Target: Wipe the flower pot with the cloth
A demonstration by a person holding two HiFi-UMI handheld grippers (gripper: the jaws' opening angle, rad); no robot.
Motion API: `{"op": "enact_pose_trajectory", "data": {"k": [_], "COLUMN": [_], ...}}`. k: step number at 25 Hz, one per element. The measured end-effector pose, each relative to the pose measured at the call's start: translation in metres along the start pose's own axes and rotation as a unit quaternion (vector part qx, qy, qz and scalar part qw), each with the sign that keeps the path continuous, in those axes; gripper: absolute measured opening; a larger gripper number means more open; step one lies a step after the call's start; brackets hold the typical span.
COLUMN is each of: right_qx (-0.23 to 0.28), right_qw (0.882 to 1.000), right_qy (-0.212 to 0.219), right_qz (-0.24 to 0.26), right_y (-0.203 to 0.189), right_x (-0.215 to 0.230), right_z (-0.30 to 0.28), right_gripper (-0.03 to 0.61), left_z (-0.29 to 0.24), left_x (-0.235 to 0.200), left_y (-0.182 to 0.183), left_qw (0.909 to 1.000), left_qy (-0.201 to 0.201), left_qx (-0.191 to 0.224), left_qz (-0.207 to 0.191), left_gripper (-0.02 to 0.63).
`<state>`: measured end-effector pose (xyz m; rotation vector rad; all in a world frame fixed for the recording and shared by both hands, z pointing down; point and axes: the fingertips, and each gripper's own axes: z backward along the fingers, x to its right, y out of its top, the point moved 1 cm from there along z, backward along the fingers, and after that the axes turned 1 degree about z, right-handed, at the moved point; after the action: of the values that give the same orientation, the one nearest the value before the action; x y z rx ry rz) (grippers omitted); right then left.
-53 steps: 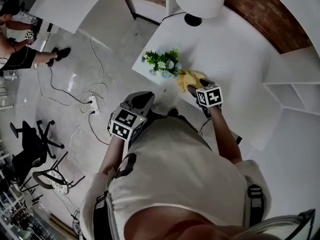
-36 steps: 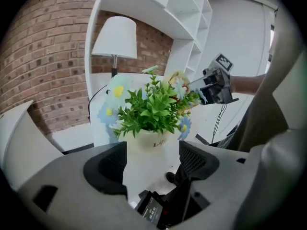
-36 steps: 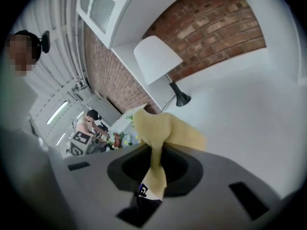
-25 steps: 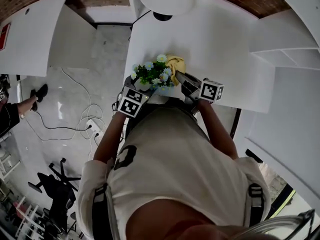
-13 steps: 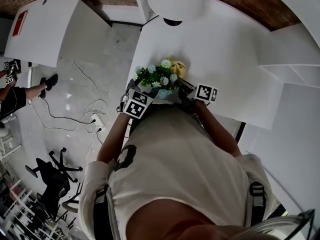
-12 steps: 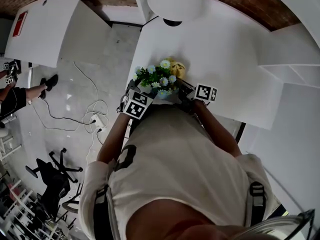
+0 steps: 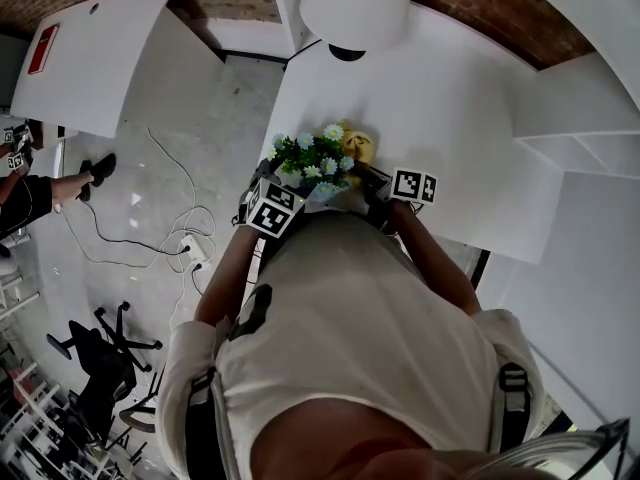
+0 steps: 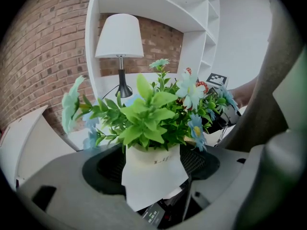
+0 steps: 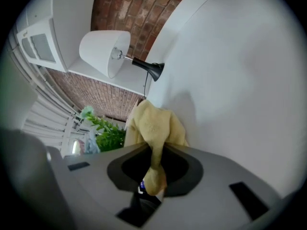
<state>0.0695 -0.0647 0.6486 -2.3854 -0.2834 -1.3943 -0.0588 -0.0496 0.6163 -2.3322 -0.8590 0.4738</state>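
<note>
left gripper (image 7: 283, 196) clamping flower pot (image 8: 153, 159) between its jaws | right gripper (image 9: 153, 176) pinching cloth (image 9: 153, 123), bunching ahead of its tips beside pot | contact unclear, wiping likely just starting

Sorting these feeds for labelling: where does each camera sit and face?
Head view: on the person's head, facing steeply down; torso and both arms show.
Left gripper view: on the left gripper, along jaws holding the flower pot.
Right gripper view: on the right gripper, along jaws gripping the cloth.
Shared: the lamp shows in all three.
</note>
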Motion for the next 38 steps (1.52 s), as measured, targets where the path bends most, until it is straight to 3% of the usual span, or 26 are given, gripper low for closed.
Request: {"op": "enact_pose_trajectory", "data": {"k": [7,15,21,25,27,31,34,38], "right_qx": [0.024,0.044,0.035,0.045,0.049,0.064,0.072,0.079], "right_qw": [0.997,0.996,0.998,0.997,0.997,0.995,0.994,0.996], "right_qy": [0.074,0.020,-0.010,-0.007,-0.002,0.030,0.060,0.016], "right_qz": [0.011,-0.075,-0.059,-0.060,-0.062,-0.064,-0.057,-0.035], "right_y": [0.011,-0.020,-0.031,-0.032,-0.030,-0.016,-0.009,-0.012], "right_x": [-0.057,-0.017,-0.001,-0.001,-0.004,-0.023,-0.043,-0.037], "right_z": [0.013,0.005,0.003,0.008,0.013,0.021,0.022,0.020], "right_gripper": [0.066,0.066,0.065,0.066,0.066,0.066,0.066,0.056], "left_z": [-0.005,0.000,0.004,0.019,0.023,0.005,-0.006,-0.007], "left_x": [0.002,0.016,0.023,0.013,0.009,0.016,0.019,0.025], "left_y": [0.002,-0.005,-0.010,-0.010,-0.013,-0.017,-0.024,-0.020], "left_qw": [0.9997,0.9996,0.9995,0.9993,0.9992,0.9981,0.9982,0.9981], "left_qy": [-0.016,-0.013,-0.016,-0.001,-0.008,-0.051,-0.052,-0.054], "left_qx": [0.016,0.021,0.022,0.037,0.037,0.028,0.021,0.024], "left_qz": [0.004,-0.014,-0.018,0.005,0.009,-0.021,-0.018,-0.014], "left_gripper": [0.345,0.345,0.345,0.345,0.351,0.356,0.356,0.356]}}
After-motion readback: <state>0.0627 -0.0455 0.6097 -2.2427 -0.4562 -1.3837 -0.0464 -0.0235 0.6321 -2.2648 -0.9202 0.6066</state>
